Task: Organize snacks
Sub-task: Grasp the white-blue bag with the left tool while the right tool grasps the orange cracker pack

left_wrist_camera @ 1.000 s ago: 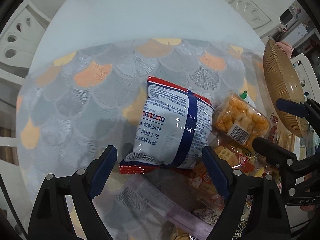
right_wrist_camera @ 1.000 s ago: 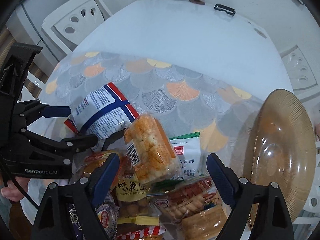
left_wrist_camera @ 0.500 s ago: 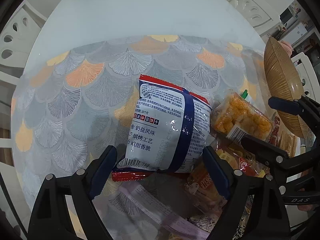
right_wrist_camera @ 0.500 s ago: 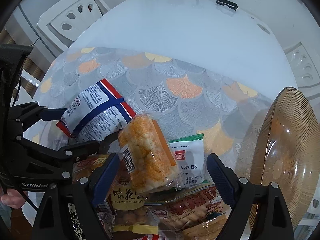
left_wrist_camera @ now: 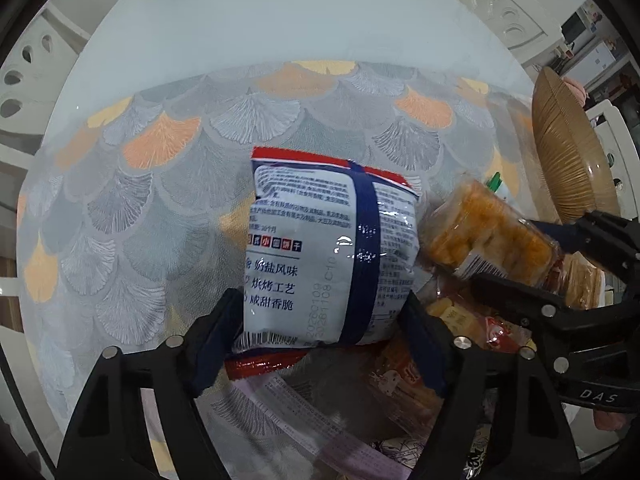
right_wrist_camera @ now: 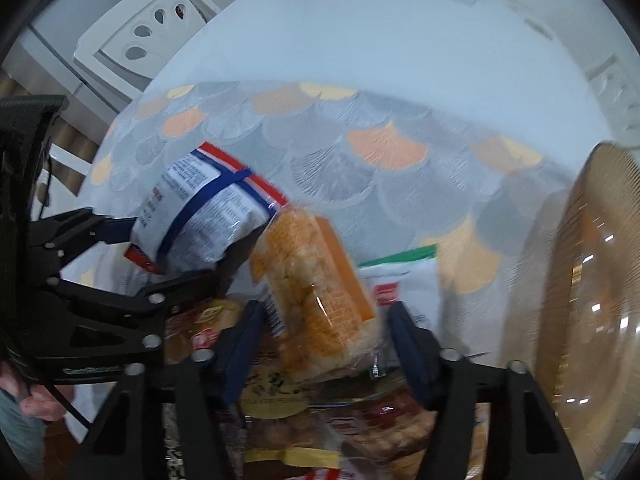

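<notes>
A white snack bag point(left_wrist_camera: 320, 240) with a blue stripe and red ends lies on the scallop-patterned mat point(left_wrist_camera: 160, 200). My left gripper point(left_wrist_camera: 322, 304) points steeply down over its near end, jaws closing, and both pads touch the bag's sides. An orange puffed-snack pack point(right_wrist_camera: 308, 272) in clear wrap sits between the fingers of my right gripper point(right_wrist_camera: 325, 310), whose jaws are closing onto it. The right wrist view is blurred. The two grippers work side by side: the left gripper point(right_wrist_camera: 176, 252) and white bag point(right_wrist_camera: 208, 216) show there too.
A ribbed amber glass plate point(right_wrist_camera: 592, 280) stands at the right. A pile of snack packs point(right_wrist_camera: 280, 392) lies under both grippers, beside a green-topped white packet point(right_wrist_camera: 404, 284). White chairs point(right_wrist_camera: 140, 40) ring the round white table. A hand point(right_wrist_camera: 36, 404) holds the left gripper.
Both grippers' jaws have narrowed, the left onto the white bag, the right onto the orange pack. The right gripper has sunk slightly toward the pile.
</notes>
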Demonstrator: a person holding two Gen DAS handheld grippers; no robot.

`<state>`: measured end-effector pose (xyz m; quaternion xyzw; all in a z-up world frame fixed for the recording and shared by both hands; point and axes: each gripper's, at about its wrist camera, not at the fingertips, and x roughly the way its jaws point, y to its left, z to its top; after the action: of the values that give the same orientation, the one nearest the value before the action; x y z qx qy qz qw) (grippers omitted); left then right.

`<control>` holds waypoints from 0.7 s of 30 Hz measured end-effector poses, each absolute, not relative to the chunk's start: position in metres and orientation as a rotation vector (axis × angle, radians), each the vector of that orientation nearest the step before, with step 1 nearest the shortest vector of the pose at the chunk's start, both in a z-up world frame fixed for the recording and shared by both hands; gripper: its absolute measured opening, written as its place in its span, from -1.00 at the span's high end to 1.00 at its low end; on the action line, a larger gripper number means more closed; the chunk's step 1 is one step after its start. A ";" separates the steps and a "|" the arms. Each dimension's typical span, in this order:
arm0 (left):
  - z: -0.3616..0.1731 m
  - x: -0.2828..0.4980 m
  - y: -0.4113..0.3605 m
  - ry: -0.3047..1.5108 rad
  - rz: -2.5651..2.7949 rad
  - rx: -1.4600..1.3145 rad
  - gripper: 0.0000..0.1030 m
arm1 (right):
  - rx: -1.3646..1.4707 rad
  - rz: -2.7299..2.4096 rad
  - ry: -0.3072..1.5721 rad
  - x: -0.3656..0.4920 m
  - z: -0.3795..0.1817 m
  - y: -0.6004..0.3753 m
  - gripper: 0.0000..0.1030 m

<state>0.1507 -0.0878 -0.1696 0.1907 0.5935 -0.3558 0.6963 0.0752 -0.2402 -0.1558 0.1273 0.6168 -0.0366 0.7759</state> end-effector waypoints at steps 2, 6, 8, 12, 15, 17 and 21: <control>-0.167 0.150 -0.087 1.320 -0.807 0.418 -0.21 | 0.266 -0.076 1.323 0.075 -0.154 -0.238 -0.05; -0.162 0.151 -0.083 1.317 -0.808 0.381 -0.08 | 0.291 -0.067 1.301 0.073 -0.149 -0.239 0.05; -0.157 0.149 -0.078 1.299 -0.805 0.369 -0.07 | 0.311 -0.064 1.289 0.070 -0.144 -0.242 0.19; -0.139 0.145 -0.069 1.262 -0.810 0.323 -0.07 | 0.385 -0.033 1.248 0.063 -0.129 -0.248 0.31; -0.134 0.148 -0.061 1.256 -0.794 0.311 -0.07 | 0.368 -0.044 1.265 0.063 -0.132 -0.246 0.31; -0.138 0.150 -0.058 1.275 -0.782 0.292 -0.07 | 0.360 -0.044 1.276 0.064 -0.136 -0.243 0.28; -0.143 0.150 -0.054 1.283 -0.759 0.280 -0.07 | 0.384 -0.010 1.313 0.075 -0.150 -0.238 0.01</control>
<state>0.1499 -0.0542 -0.1434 0.1272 0.5818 -0.3442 0.7258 0.0746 -0.2383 -0.1496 0.1775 0.6064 -0.0045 0.7751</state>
